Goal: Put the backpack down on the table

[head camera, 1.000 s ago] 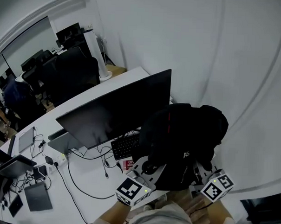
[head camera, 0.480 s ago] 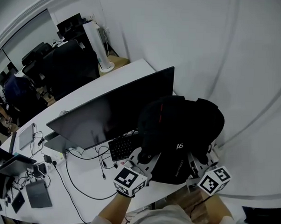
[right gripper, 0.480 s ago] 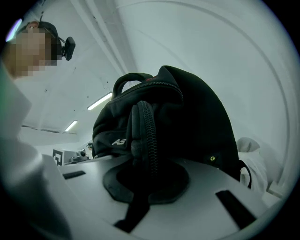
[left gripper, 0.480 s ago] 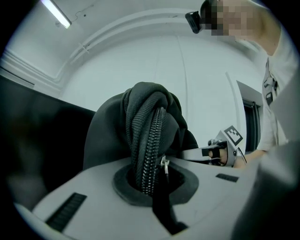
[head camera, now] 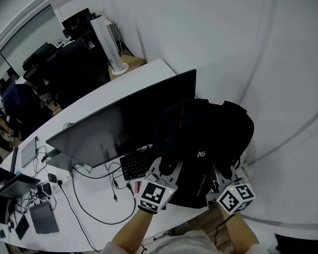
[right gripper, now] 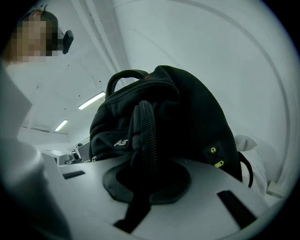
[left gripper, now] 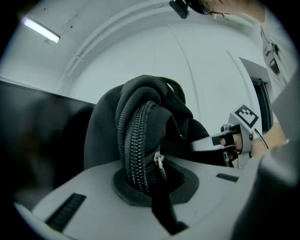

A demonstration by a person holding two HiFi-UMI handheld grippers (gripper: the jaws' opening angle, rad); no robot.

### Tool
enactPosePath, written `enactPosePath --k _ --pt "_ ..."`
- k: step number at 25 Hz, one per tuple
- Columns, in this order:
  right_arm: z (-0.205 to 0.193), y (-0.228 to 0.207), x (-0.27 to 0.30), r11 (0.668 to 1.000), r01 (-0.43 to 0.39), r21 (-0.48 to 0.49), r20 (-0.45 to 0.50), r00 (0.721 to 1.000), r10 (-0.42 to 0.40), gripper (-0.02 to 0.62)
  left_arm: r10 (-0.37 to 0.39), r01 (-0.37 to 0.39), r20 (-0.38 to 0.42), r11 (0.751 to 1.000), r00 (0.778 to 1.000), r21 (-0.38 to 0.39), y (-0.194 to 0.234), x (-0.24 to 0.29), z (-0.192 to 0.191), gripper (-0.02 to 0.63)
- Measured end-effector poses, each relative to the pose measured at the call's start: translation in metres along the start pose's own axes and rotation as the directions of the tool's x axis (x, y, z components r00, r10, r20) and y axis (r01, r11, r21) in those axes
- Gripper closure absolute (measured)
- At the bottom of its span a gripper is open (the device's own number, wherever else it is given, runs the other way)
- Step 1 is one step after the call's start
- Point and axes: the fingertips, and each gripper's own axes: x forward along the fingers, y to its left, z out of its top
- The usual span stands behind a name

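A black backpack (head camera: pixel 203 144) with a red stripe and white lettering hangs over the right end of the white table (head camera: pixel 99 229), just right of the monitor. My left gripper (head camera: pixel 166 170) is shut on a zippered fold of the backpack (left gripper: pixel 140 140) on its left side. On the right side, my right gripper (head camera: pixel 223 176) is shut on another zippered fold of the backpack (right gripper: pixel 187 122). In the left gripper view, my left gripper (left gripper: pixel 149 180) pinches the zipper, and the right gripper (left gripper: pixel 236 136) shows beyond. My right gripper (right gripper: pixel 146 180) clamps the fold likewise. Whether the bag's bottom touches the table is hidden.
A large dark monitor (head camera: pixel 122 122) stands on the table, left of the bag. A black keyboard (head camera: pixel 132 164) and loose cables (head camera: pixel 92 200) lie in front of it. A white curved wall (head camera: pixel 286 103) is close on the right. Small devices (head camera: pixel 39 216) lie at the near left.
Both grippers have carried the backpack forward and lower, toward the table's right end beside the monitor. Both grips are unchanged.
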Motion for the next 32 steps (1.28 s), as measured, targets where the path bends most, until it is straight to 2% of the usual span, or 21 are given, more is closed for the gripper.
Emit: enactPosePath --k 5,11,18,28,29,30,32 --pt "-0.007 -0.009 0.002 0.995 0.044 -0.084 0.051 0.998 -0.04 0.572 0.033 -0.035 0.023 0.998 0.999 0.052 0.001 0.007 -0.012 0.592" --pt "-0.011 -0.017 0.005 0.978 0.123 -0.17 0.134 0.986 -0.101 0.563 0.053 -0.056 0.053 0.997 0.997 0.051 0.004 0.013 -0.018 0.591" --pt "-0.011 -0.016 0.004 0.975 0.114 -0.193 0.137 0.987 -0.089 0.557 0.043 -0.046 0.05 0.997 0.998 0.055 0.004 0.013 -0.02 0.585" --pt "-0.032 0.02 -0.038 0.97 0.084 -0.23 0.117 0.991 -0.058 0.519 -0.082 0.08 0.016 0.994 0.997 0.071 -0.024 -0.038 -0.024 0.556" --pt "-0.035 0.025 -0.042 0.97 0.074 -0.23 0.111 0.993 -0.049 0.469 -0.106 0.105 0.01 0.992 0.994 0.071 -0.029 -0.043 -0.026 0.544" --pt "-0.038 0.031 -0.045 0.97 0.065 -0.234 0.104 0.994 -0.041 0.446 -0.133 0.132 0.002 0.989 0.991 0.071 -0.034 -0.049 -0.028 0.502" --pt "-0.044 0.042 -0.052 0.966 0.055 -0.254 0.09 0.995 -0.033 0.434 -0.177 0.177 -0.015 0.981 0.984 0.08 -0.045 -0.06 -0.03 0.423"
